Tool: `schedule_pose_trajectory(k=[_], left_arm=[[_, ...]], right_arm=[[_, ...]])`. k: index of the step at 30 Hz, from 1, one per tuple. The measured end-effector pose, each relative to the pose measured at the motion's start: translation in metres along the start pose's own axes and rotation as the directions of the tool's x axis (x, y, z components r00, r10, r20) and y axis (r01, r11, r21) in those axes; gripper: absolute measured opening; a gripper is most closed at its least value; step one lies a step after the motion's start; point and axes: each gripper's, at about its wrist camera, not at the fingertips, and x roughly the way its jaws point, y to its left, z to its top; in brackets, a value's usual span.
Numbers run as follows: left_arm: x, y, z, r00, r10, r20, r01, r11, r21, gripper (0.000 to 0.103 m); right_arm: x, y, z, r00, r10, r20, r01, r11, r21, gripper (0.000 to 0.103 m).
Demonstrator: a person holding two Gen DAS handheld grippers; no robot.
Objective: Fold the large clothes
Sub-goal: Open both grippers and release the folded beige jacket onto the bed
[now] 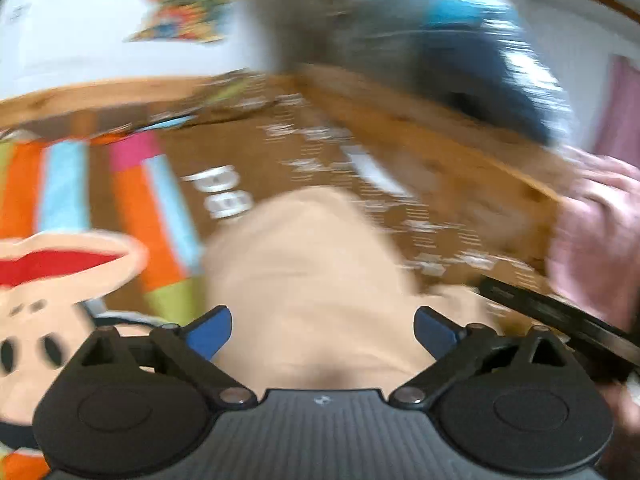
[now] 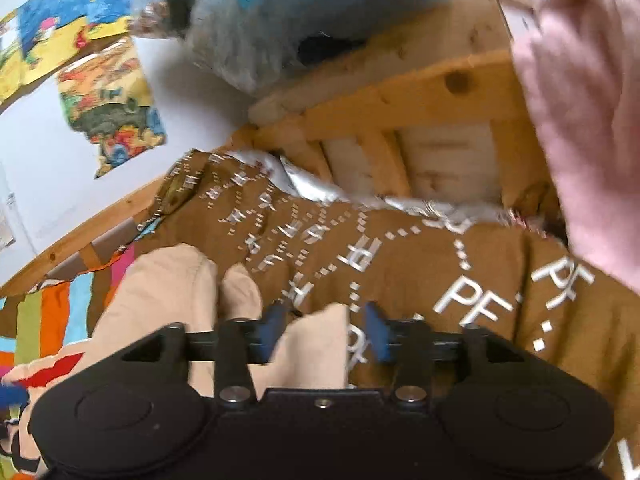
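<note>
Beige garment (image 1: 312, 280) lies on brown lettered blanket (image 2: 440, 264) beside striped bedding (image 1: 136, 216).

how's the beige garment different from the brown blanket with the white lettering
The beige garment is plain with no print; the brown blanket carries white letters and dashes. The garment is bunched into rounded folds, while the blanket lies spread out and far wider. The garment lies on top, the blanket beneath it. Both are soft cloth on the wooden-framed bed.

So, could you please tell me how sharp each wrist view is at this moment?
Left wrist view: heavy motion blur; the brown blanket's white lettering is streaked, only the left gripper crisp. Right wrist view: milder blur; lettering partly legible, beige garment edges soft.
</note>
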Motion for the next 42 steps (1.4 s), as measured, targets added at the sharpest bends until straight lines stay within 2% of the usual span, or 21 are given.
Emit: schedule_pose_trajectory(k=[2,4,6,8,11,13,15,20,24,25,26,28,30,31,33,35,38,40,42], left_arm=[[0.013,0.014,0.003,0.999,0.030,-0.045,-0.033,0.998,-0.051,0.099],[0.025,0.023,0.001,0.995,0.039,-0.097,-0.047,0.995,-0.083,0.099],[0.038,0.027,-0.011,0.985,0.027,-0.170,-0.041,0.996,-0.082,0.099],[0.047,0.029,-0.027,0.973,0.024,-0.230,-0.038,0.997,-0.060,0.098],[0.047,0.042,-0.041,0.974,-0.010,-0.226,-0.011,0.996,-0.092,0.099],[0.053,0.050,-0.044,0.967,-0.035,-0.252,0.003,0.992,-0.127,0.099],[0.059,0.051,-0.049,0.963,-0.044,-0.265,0.012,0.992,-0.125,0.099],[0.055,0.048,-0.056,0.975,-0.027,-0.219,0.009,0.997,-0.083,0.099],[0.036,0.054,-0.053,0.981,-0.046,-0.187,0.021,0.991,-0.133,0.099],[0.032,0.056,-0.053,0.982,-0.065,-0.179,0.039,0.989,-0.146,0.099],[0.028,0.059,-0.055,0.980,-0.093,-0.175,0.066,0.985,-0.158,0.099],[0.025,0.062,-0.059,0.975,-0.129,-0.182,0.098,0.980,-0.171,0.099],[0.028,0.064,-0.061,0.970,-0.144,-0.196,0.108,0.978,-0.180,0.100],[0.029,0.065,-0.062,0.968,-0.149,-0.203,0.112,0.976,-0.185,0.100],[0.030,0.065,-0.064,0.966,-0.154,-0.210,0.114,0.975,-0.192,0.100],[0.030,0.065,-0.068,0.966,-0.150,-0.211,0.109,0.975,-0.194,0.100],[0.032,0.066,-0.070,0.965,-0.153,-0.213,0.110,0.973,-0.201,0.100],[0.031,0.067,-0.071,0.964,-0.158,-0.215,0.114,0.973,-0.203,0.100],[0.031,0.066,-0.071,0.963,-0.162,-0.217,0.119,0.972,-0.200,0.100]], right_arm=[[-0.005,0.009,0.000,0.998,0.060,-0.005,-0.060,0.998,-0.013,0.060],[-0.006,0.021,-0.004,0.988,0.146,-0.054,-0.147,0.989,-0.017,0.060],[-0.002,0.031,-0.007,0.975,0.191,-0.115,-0.196,0.980,-0.035,0.059],[0.006,0.044,-0.013,0.962,0.174,-0.210,-0.198,0.975,-0.099,0.056],[0.025,0.049,-0.026,0.922,0.106,-0.372,-0.178,0.970,-0.163,0.051],[0.030,0.047,-0.032,0.911,0.094,-0.402,-0.174,0.970,-0.167,0.051],[0.032,0.046,-0.031,0.909,0.095,-0.406,-0.172,0.972,-0.158,0.051],[0.037,0.049,-0.038,0.908,0.071,-0.413,-0.161,0.969,-0.188,0.050],[0.032,0.047,-0.035,0.922,0.081,-0.380,-0.156,0.973,-0.170,0.050],[0.027,0.048,-0.031,0.935,0.072,-0.348,-0.142,0.974,-0.179,0.050],[0.018,0.052,-0.025,0.955,0.064,-0.288,-0.129,0.969,-0.210,0.050],[0.003,0.059,-0.014,0.983,0.068,-0.169,-0.111,0.959,-0.259,0.052],[-0.001,0.070,-0.002,0.993,0.088,-0.084,-0.108,0.955,-0.276,0.053],[0.003,0.076,0.003,0.992,0.109,-0.068,-0.124,0.955,-0.271,0.053],[0.017,0.098,0.012,0.980,0.177,-0.094,-0.197,0.934,-0.298,0.053],[0.036,0.126,0.016,0.960,0.237,-0.151,-0.277,0.880,-0.386,0.052],[0.067,0.160,0.019,0.939,0.266,-0.218,-0.339,0.822,-0.457,0.050],[0.092,0.176,0.019,0.938,0.232,-0.259,-0.336,0.795,-0.506,0.048],[0.112,0.179,0.013,0.945,0.155,-0.289,-0.294,0.790,-0.538,0.048]])
